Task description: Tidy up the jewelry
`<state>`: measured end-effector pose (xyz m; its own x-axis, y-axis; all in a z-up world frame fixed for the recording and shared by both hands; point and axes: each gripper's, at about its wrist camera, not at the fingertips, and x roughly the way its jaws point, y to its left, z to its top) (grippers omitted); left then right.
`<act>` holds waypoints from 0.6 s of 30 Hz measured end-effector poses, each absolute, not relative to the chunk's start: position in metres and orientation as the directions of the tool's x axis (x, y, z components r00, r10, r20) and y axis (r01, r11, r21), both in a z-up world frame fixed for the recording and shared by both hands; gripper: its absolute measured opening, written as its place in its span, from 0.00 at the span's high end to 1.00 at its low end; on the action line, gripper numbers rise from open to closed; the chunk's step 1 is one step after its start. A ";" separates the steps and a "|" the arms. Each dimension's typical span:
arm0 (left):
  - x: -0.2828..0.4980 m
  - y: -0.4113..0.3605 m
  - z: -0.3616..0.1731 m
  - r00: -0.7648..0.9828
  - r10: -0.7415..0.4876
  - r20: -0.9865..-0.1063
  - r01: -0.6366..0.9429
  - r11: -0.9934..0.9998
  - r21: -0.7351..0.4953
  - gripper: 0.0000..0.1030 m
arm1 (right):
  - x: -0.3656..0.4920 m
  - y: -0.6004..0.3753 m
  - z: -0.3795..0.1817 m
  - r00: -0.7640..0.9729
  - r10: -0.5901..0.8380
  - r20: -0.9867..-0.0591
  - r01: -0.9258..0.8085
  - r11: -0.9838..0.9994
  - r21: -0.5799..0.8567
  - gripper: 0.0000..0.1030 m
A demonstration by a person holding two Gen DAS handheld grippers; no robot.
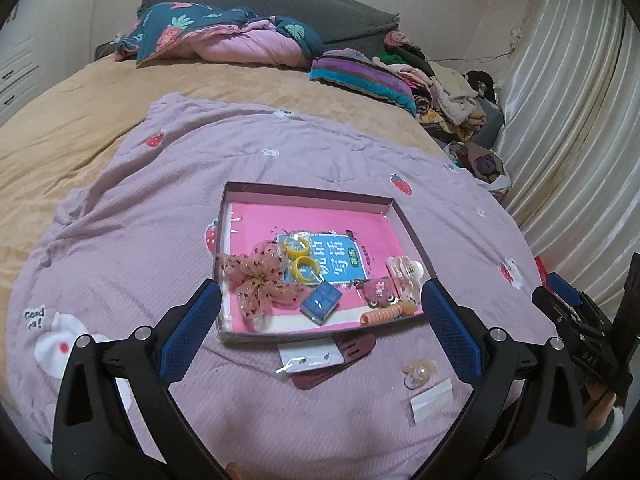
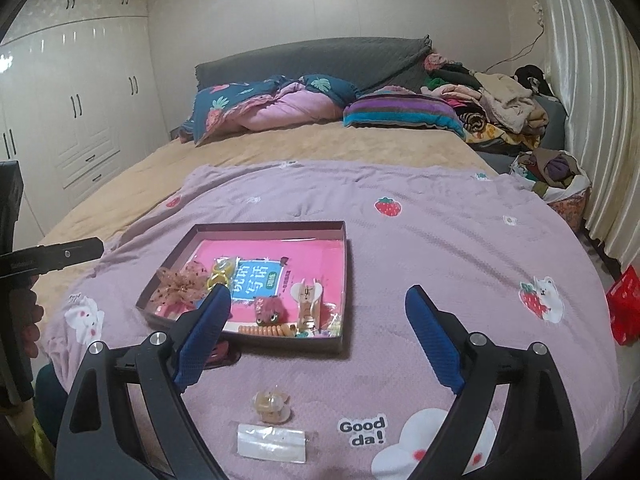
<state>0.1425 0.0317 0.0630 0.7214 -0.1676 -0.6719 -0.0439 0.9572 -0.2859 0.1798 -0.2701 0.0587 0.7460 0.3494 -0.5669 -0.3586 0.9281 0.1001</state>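
Observation:
A shallow box (image 1: 308,194) (image 2: 347,264) with a pink bottom sits on the purple blanket. In it lie a sheer pink bow (image 1: 262,280) (image 2: 182,285), yellow rings (image 1: 301,258), a small blue box (image 1: 321,302), a plush clip (image 2: 269,309), an orange coil tie (image 1: 382,313) (image 2: 266,330) and a white clip (image 1: 404,270) (image 2: 307,300). On the blanket in front lie a clear hair claw (image 1: 419,373) (image 2: 272,405), a small clear packet (image 1: 432,398) (image 2: 272,446), an earring card (image 1: 310,356) and a dark red clip (image 1: 344,354). My left gripper (image 1: 320,312) and my right gripper (image 2: 318,320) are open and empty.
The purple blanket (image 2: 440,240) lies on a tan bed sheet (image 1: 80,120). Pillows and a quilt (image 2: 280,108) sit at the headboard. Piled clothes (image 2: 500,104) and a curtain (image 2: 592,120) are on the right; a white wardrobe (image 2: 80,100) is on the left.

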 end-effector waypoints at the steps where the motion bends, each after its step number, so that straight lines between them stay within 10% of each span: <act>1: 0.141 0.032 0.062 0.721 -0.167 -0.672 -0.044 0.957 -0.285 0.09 | 0.178 -0.270 0.058 0.746 0.350 -0.567 -0.360 0.928 0.100 0.14; 18: 0.111 0.022 0.049 0.709 -0.159 -0.687 -0.039 0.964 -0.264 0.09 | 0.141 -0.266 0.046 0.727 0.369 -0.579 -0.388 0.917 0.098 0.14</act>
<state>0.1112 0.0220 0.0493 0.7092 -0.1595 -0.6868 -0.0391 0.9637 -0.2642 0.1407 -0.2656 0.0459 0.7267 0.3690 -0.5795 -0.3875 0.9167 0.0978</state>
